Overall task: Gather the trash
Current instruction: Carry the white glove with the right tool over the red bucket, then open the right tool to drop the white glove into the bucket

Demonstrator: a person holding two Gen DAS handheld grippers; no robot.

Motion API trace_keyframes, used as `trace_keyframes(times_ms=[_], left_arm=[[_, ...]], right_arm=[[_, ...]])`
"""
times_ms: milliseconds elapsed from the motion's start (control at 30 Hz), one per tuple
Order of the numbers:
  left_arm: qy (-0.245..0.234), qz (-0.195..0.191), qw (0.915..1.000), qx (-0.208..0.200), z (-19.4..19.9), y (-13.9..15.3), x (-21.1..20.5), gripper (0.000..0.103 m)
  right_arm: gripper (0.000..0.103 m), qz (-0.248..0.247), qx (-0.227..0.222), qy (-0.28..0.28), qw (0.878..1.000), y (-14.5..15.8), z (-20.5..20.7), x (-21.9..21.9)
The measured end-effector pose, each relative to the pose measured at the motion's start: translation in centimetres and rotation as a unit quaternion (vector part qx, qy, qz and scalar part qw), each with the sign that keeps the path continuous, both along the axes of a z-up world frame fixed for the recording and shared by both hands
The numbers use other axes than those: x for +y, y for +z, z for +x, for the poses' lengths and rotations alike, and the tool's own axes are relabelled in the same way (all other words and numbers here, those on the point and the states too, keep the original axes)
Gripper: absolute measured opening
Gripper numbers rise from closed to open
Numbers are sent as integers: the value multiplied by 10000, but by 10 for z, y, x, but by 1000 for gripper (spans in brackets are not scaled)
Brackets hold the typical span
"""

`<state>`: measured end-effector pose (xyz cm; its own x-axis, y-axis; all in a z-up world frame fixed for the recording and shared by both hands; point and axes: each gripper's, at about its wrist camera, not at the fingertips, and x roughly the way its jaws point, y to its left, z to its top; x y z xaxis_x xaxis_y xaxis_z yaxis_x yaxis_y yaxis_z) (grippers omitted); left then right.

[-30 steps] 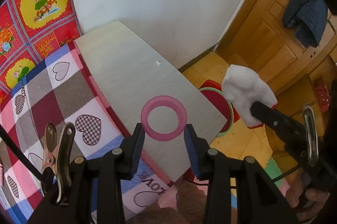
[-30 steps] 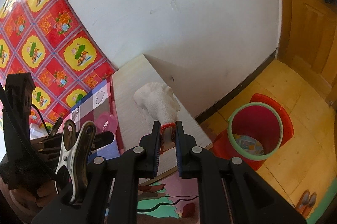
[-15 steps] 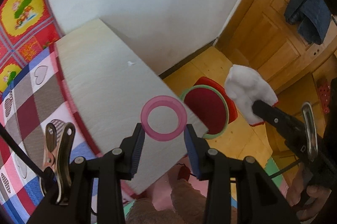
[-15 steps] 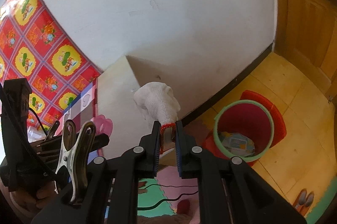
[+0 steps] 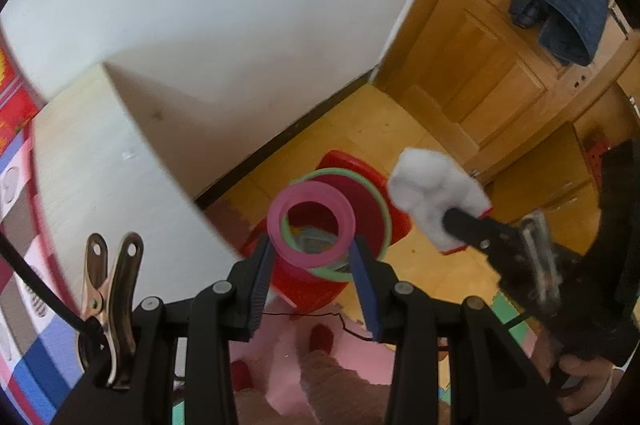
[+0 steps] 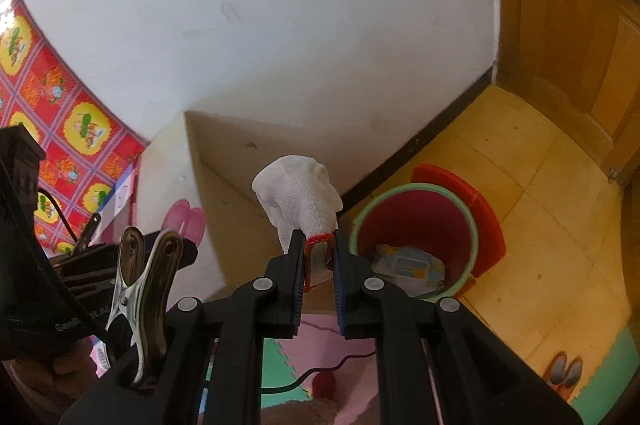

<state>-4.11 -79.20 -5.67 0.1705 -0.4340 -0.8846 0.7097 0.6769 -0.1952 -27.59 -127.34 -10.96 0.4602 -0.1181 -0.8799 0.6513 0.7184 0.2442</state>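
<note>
My left gripper [image 5: 312,251] is shut on a pink tape ring [image 5: 311,223], which hangs over the red bin with a green rim [image 5: 374,201] on the floor. My right gripper [image 6: 317,245] is shut on the red-trimmed cuff of a white knitted glove [image 6: 300,199], held in the air just left of the same bin [image 6: 416,209]. The bin holds some crumpled wrappers [image 6: 408,263]. In the left wrist view the glove [image 5: 432,191] and the right gripper [image 5: 472,225] show at the right, beside the bin.
A pale wooden table [image 5: 100,165] with a heart-patterned cloth [image 5: 16,217] lies to the left, its end near the bin. A wooden door [image 5: 492,41] with a dark jacket [image 5: 560,17] stands at the right. Foam floor mats [image 6: 304,357] and a cable lie below.
Both grippers have swung off the table toward the right; the pink ring now hangs over the bin instead of the tabletop, and the glove has come close beside the bin.
</note>
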Motion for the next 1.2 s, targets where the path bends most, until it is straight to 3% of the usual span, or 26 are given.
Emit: trace_keyframes(times_ms=[400, 900, 1200], left_arm=[[-412, -120, 9991, -19, -45, -34, -75, 40], [-410, 387, 9978, 351, -41, -169, -133, 40], [-304, 657, 9960, 526, -17, -236, -154, 40]], right_arm=[[13, -70, 397, 8, 9992, -30, -40, -51], [13, 233, 825, 9, 9963, -131, -75, -95], [14, 402, 930, -111, 9948, -180, -84, -116]])
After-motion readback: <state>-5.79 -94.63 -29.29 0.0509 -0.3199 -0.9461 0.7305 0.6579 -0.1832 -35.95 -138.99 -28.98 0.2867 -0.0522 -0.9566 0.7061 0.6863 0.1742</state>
